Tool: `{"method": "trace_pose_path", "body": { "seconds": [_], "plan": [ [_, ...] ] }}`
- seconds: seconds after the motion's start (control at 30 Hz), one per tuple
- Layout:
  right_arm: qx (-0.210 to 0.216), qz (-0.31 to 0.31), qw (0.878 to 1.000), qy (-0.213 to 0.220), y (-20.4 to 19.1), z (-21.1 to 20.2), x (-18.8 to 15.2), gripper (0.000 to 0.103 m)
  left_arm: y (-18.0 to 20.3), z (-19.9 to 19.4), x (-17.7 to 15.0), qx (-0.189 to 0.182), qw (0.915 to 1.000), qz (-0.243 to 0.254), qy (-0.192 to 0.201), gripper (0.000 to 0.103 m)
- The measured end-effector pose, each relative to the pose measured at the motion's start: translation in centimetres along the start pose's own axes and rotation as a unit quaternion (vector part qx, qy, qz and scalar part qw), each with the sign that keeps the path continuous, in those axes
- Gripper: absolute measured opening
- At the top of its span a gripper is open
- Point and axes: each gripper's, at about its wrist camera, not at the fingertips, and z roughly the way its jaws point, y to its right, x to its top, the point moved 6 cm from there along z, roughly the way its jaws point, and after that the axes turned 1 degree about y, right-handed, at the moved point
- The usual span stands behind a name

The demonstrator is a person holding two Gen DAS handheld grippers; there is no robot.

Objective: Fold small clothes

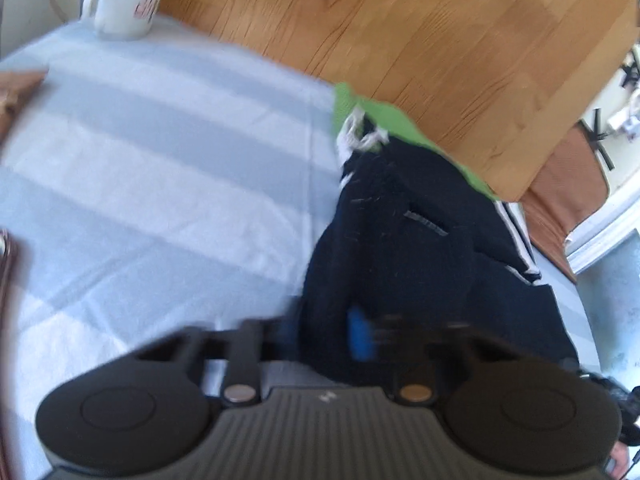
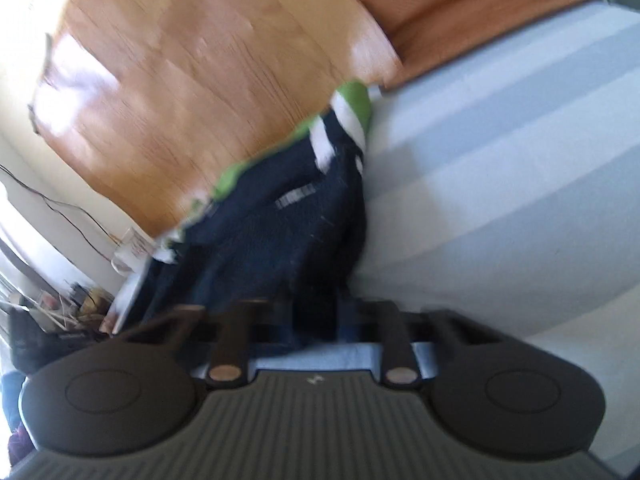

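A dark navy garment [image 1: 400, 248] with white stripes lies bunched on the pale blue striped cloth [image 1: 160, 160], with green fabric [image 1: 384, 116] showing at its far edge. My left gripper [image 1: 328, 338] is at the garment's near end, and dark fabric sits pinched between its blue pads. In the right wrist view the same navy garment [image 2: 280, 232] runs from the green and white end [image 2: 354, 96] down into my right gripper [image 2: 316, 328], whose fingers close on a fold of it. Both views are blurred.
A white mug [image 1: 124, 4] stands at the far left corner of the blue cloth, also seen as a mug [image 2: 134, 252] behind the garment. A wooden surface [image 1: 400, 40] lies beyond the edge. An orange-brown mat [image 1: 568, 184] is at the right. Clutter [image 2: 60, 312] sits at the lower left.
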Motion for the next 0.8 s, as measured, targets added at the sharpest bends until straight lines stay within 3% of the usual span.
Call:
{"method": "trace_pose_path", "body": {
  "seconds": [0.17, 0.37, 0.43, 0.5, 0.57, 0.63, 0.73, 0.8],
  "plan": [
    [-0.020, -0.061, 0.998, 0.012, -1.2, -2.1, 0.5, 0.018, 0.6, -2.0, -0.5, -0.015, 0.9999, -0.003, -0.002, 0.013],
    [-0.041, -0.104, 0.994, -0.024, -1.3, -5.3, -1.5, 0.018, 1.7, -4.5, -3.3, -0.014, 0.9984, 0.044, -0.034, 0.012],
    [-0.047, -0.098, 0.993, -0.051, -0.4, -5.0, -2.7, 0.022, 1.1, -4.4, -4.8, -0.009, 0.9978, 0.041, -0.051, 0.013],
    [-0.056, -0.080, 0.994, -0.052, 1.0, -4.9, -2.4, 0.033, 0.5, -4.5, -5.3, -0.001, 0.9980, 0.035, -0.054, 0.022],
    [-0.052, -0.047, 0.997, -0.023, 2.0, -5.2, 0.2, 0.036, 0.1, -5.3, -4.0, -0.013, 0.9988, 0.025, -0.040, 0.023],
    [-0.050, -0.060, 0.997, 0.023, 1.6, -5.3, 3.8, 0.036, 0.4, -6.2, -1.2, -0.001, 0.9992, 0.040, 0.000, 0.026],
    [-0.042, -0.126, 0.990, 0.045, -0.7, -2.3, 8.7, 0.036, 2.9, -5.7, 4.1, 0.014, 0.9933, 0.101, 0.053, 0.026],
    [-0.022, -0.147, 0.988, 0.035, -2.0, 1.5, 11.7, 0.036, 5.3, -3.1, 7.6, 0.015, 0.9869, 0.149, 0.060, 0.033]
  ]
}}
